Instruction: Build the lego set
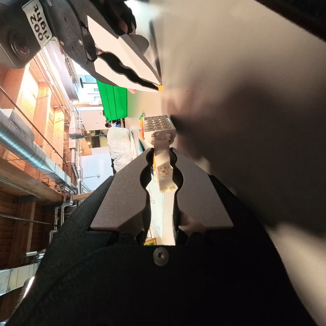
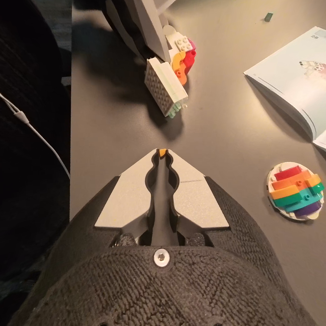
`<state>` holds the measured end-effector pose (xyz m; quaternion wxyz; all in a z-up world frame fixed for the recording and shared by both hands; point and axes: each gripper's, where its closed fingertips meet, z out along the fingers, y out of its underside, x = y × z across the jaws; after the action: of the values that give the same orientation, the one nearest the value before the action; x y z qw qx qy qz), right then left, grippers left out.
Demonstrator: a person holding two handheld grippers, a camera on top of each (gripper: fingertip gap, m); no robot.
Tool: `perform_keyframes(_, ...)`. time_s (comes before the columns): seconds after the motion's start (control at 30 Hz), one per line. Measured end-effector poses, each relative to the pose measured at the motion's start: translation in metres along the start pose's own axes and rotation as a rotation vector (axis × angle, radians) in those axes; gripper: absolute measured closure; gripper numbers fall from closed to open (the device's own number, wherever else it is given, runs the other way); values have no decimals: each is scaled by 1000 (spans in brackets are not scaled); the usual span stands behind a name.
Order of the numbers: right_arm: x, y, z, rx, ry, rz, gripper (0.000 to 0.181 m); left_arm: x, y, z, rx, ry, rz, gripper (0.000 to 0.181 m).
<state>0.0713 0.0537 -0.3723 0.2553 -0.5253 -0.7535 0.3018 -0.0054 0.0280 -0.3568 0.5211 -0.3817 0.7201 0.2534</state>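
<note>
My left gripper (image 1: 162, 150) is shut on a white lego assembly (image 1: 163, 158) with a studded plate end (image 1: 157, 123). In the right wrist view the same assembly (image 2: 165, 84) shows red, orange and pink arch bricks, held above the grey table (image 2: 220, 123) by the left gripper's fingers (image 2: 151, 31). My right gripper (image 2: 162, 150) is shut on a small yellow lego piece (image 2: 162, 153) at its tips. In the left wrist view the right gripper (image 1: 157, 88) hangs above the assembly with the yellow piece (image 1: 160, 87) at its tip.
A round white disc with rainbow lego arches (image 2: 294, 190) lies on the table at the right. An open instruction booklet (image 2: 291, 84) lies at the far right. A small dark green piece (image 2: 269, 16) lies at the back. A white cable (image 2: 35, 127) hangs at the left.
</note>
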Motion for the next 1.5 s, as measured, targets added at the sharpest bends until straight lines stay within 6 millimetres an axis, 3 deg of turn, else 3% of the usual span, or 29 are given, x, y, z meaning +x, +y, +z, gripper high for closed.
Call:
perform_keyframes(0.13,5,-8,-3,26,33,-32,176,-1,-1,0,3,-6,9,164)
perform_keyframes(0.33,8,-62,-5,169,-9,-69,177,-3,-9,1,31,-37,46,165)
perform_keyframes(0.5,3,-81,8,169,-97,-114,176,-9,-12,0,42,-76,60,165)
perform_keyframes(0.7,3,-81,17,109,-165,-119,176,-12,-14,-1,47,-96,73,165)
perform_keyframes(1.5,0,-79,18,-71,-259,-158,176,-23,-13,0,52,-133,88,165)
